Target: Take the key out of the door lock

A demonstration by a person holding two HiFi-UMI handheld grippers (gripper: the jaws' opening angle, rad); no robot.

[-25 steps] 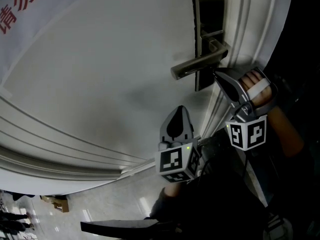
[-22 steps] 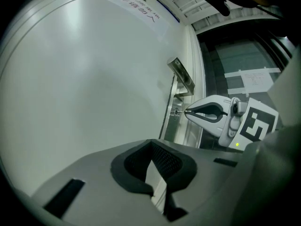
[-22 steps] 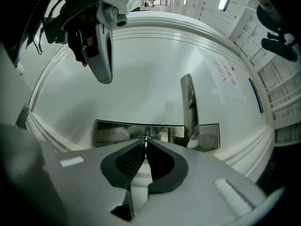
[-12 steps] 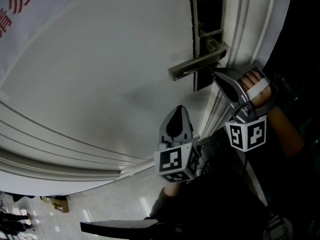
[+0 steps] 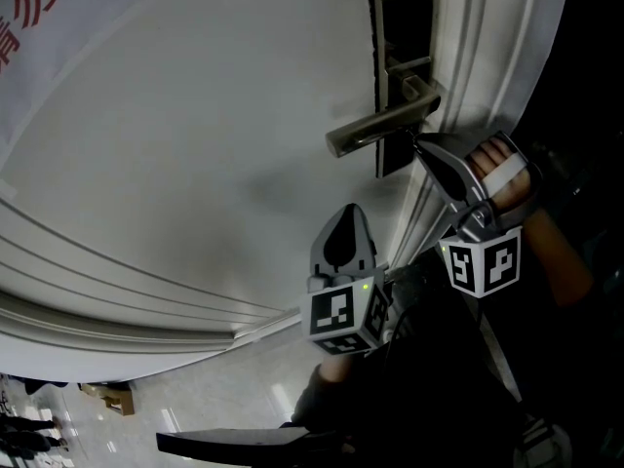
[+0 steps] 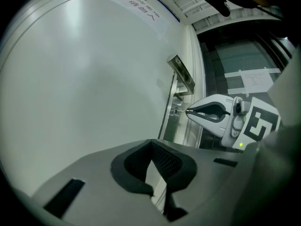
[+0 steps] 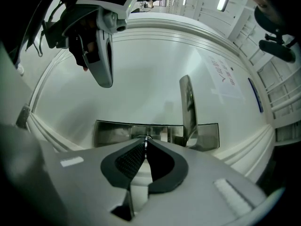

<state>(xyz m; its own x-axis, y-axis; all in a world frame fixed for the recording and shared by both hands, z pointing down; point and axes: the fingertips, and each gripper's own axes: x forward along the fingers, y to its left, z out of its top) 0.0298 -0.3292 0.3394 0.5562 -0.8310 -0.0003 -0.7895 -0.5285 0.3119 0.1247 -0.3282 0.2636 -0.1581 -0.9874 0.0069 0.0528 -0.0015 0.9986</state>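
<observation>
The metal lock plate (image 5: 400,27) with its lever handle (image 5: 375,130) sits on the white door (image 5: 195,164). My right gripper (image 5: 419,144) is level at the plate, just below the handle. Its tips are closed on the small key (image 6: 180,111), which sticks out of the keyhole. In the right gripper view the plate (image 7: 113,132) and the handle (image 7: 187,105) fill the space just past the right gripper (image 7: 146,140). My left gripper (image 5: 349,211) hangs lower and to the left, shut on nothing, tips close to the bare door. The left gripper (image 6: 151,142) faces the door panel.
A paper notice with red characters (image 5: 39,18) hangs on the door at upper left. The moulded door frame (image 5: 468,47) runs beside the lock, with a dark opening to its right. Shiny floor (image 5: 195,398) shows at bottom left.
</observation>
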